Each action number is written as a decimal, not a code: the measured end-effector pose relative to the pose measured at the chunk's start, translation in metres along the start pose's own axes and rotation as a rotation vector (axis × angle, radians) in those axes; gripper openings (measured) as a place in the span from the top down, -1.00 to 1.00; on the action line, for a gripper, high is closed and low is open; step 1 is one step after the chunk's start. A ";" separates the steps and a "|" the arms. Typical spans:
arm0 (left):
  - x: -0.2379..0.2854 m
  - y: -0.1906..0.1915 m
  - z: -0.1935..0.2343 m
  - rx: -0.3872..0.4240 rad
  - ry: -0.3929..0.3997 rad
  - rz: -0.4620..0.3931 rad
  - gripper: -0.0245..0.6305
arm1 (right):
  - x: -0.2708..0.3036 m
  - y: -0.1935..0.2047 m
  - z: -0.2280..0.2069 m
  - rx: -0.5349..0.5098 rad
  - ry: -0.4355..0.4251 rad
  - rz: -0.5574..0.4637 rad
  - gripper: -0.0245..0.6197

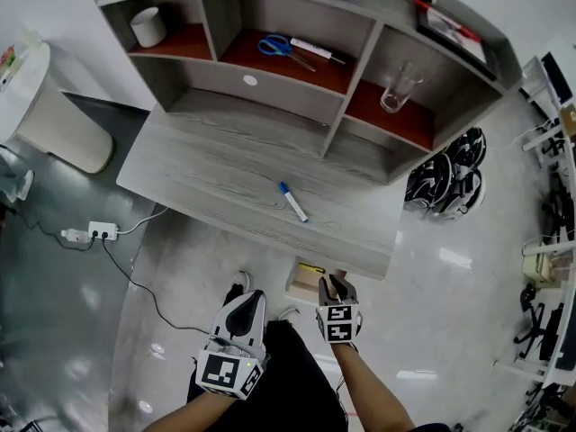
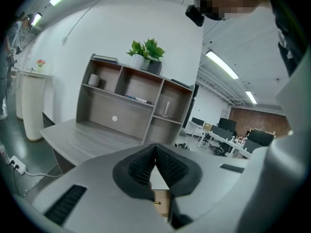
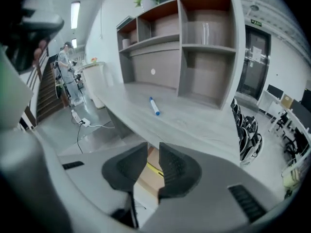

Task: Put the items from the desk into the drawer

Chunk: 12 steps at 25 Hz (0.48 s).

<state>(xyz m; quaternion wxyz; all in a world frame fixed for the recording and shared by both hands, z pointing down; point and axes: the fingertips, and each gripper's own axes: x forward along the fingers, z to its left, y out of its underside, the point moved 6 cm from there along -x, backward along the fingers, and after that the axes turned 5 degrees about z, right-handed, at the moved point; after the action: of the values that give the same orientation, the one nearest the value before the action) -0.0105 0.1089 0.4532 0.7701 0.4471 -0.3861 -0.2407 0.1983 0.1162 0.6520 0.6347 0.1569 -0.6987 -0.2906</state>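
A white marker pen with a blue cap [image 1: 292, 202] lies alone on the grey wood-grain desk [image 1: 216, 165], near its front edge and in front of the shelf unit. Below that edge, a light wooden drawer [image 1: 306, 282] stands pulled out; something yellow lies in it, too small to identify. The right gripper [image 1: 337, 286] hovers just beside the drawer, its jaws a narrow slit apart with nothing between them. The left gripper [image 1: 245, 306] is lower, well apart from the marker pen, its jaw tips pressed together and empty.
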 end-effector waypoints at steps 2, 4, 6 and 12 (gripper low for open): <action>0.002 -0.004 0.001 0.002 0.035 0.021 0.88 | -0.021 -0.012 0.003 0.029 0.016 -0.038 0.66; 0.002 -0.011 0.001 0.026 0.078 0.029 0.88 | -0.042 -0.023 0.008 0.075 0.023 -0.076 0.68; 0.004 -0.021 0.002 0.042 0.120 0.026 0.89 | -0.063 -0.040 0.012 0.125 0.029 -0.128 0.71; 0.014 -0.043 -0.002 0.076 0.218 -0.005 0.88 | -0.122 -0.089 0.025 0.168 0.064 -0.289 0.80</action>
<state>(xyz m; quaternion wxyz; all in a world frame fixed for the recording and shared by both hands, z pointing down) -0.0024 0.0791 0.4203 0.7896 0.5004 -0.3076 -0.1775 0.1778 0.1236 0.5003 0.5931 0.3173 -0.6700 -0.3142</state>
